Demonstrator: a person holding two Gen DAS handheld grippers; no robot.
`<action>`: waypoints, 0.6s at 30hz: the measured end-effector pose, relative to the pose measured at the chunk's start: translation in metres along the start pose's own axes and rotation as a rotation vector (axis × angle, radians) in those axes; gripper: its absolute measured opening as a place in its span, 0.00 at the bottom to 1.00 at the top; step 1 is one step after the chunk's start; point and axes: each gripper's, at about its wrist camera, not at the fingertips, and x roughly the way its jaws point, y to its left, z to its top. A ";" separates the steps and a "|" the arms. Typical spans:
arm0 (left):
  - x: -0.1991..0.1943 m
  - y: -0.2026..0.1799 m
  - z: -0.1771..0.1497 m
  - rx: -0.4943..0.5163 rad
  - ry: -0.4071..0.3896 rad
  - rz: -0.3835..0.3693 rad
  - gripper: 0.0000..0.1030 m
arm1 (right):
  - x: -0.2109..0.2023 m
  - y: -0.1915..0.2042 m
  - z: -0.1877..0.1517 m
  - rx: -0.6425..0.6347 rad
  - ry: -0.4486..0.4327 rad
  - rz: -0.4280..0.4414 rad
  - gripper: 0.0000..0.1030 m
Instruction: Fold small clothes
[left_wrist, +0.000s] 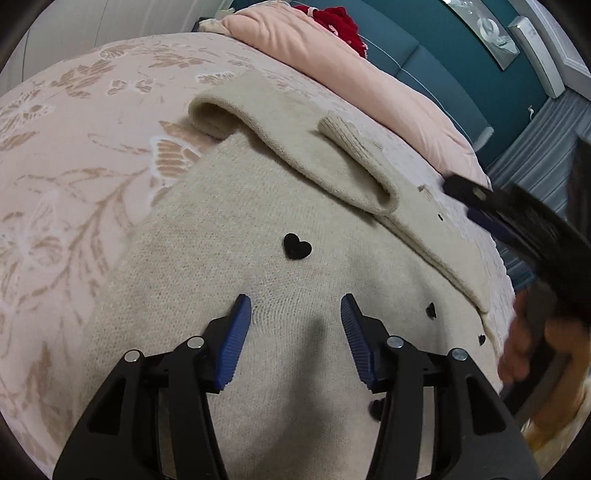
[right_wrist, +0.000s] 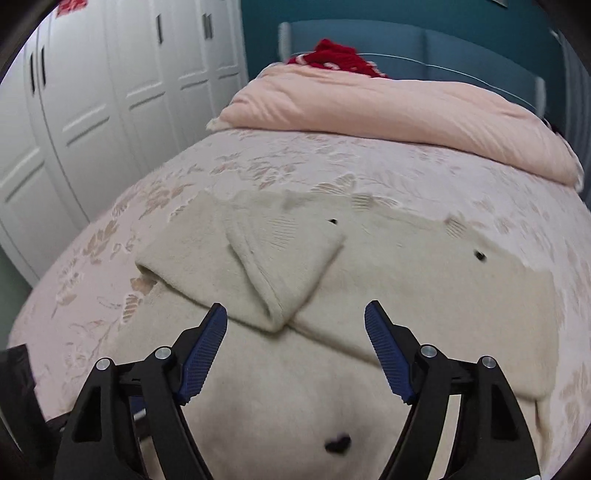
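Observation:
A small beige knit sweater (left_wrist: 258, 266) with black heart patches (left_wrist: 296, 246) lies flat on the bed. One sleeve (left_wrist: 295, 147) is folded across its upper part, the ribbed cuff (left_wrist: 347, 136) on top. My left gripper (left_wrist: 295, 306) is open and empty just above the sweater's body. My right gripper (right_wrist: 295, 314) is open and empty over the same sweater (right_wrist: 332, 369), near the folded sleeve's bend (right_wrist: 277, 295). The right gripper also shows at the right edge of the left wrist view (left_wrist: 476, 206), held by a hand.
The bed has a pink floral cover (left_wrist: 74, 166). A pink folded duvet (right_wrist: 388, 110) and a red garment (right_wrist: 340, 59) lie at the far end against a teal headboard (right_wrist: 443, 40). White wardrobe doors (right_wrist: 92, 92) stand to the left.

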 end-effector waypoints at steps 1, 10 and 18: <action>0.000 0.002 -0.002 0.001 -0.010 -0.003 0.48 | 0.022 0.010 0.010 -0.033 0.043 -0.003 0.68; -0.009 0.015 0.000 -0.073 -0.012 -0.097 0.48 | 0.066 -0.022 0.039 0.316 0.110 0.088 0.07; 0.017 0.031 0.098 -0.451 -0.025 -0.214 0.62 | 0.019 -0.118 0.023 0.617 0.032 0.149 0.07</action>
